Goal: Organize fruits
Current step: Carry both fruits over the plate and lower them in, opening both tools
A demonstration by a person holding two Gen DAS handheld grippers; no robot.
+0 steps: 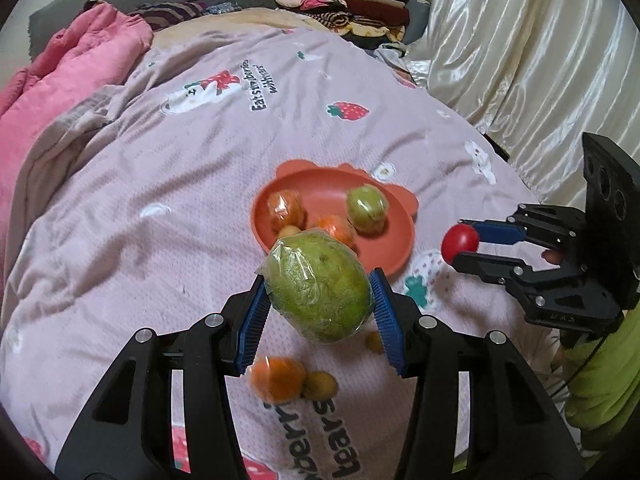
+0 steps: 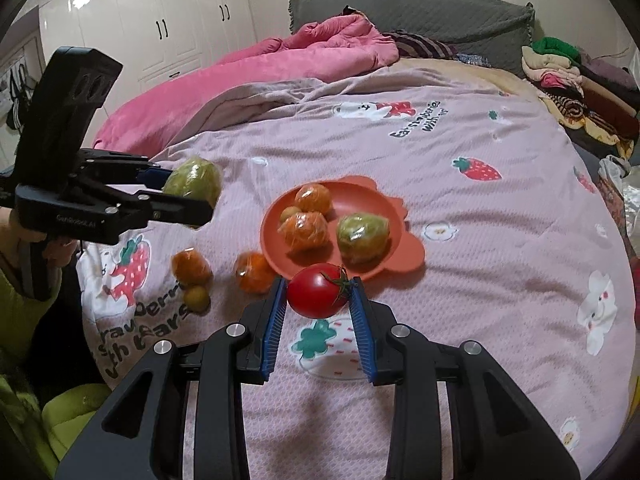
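Left wrist: plastic-wrapped green fruit (image 1: 320, 292)

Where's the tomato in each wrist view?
Left wrist: the tomato sits at right of centre, gripped by the right gripper coming in from the right edge.
Right wrist: the tomato is at centre, between the blue pads, just below the plate.
Shared landmark: the orange plate.

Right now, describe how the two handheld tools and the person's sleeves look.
Both tools are matte black plastic linkages with silver rivets and blue ribbed pads. The left tool carries faint white lettering on its body, an upright black block with round holes above it, and a pistol-style grip. The right tool has the same build, with embossed letters on its base. The sleeves are lime green fleece.
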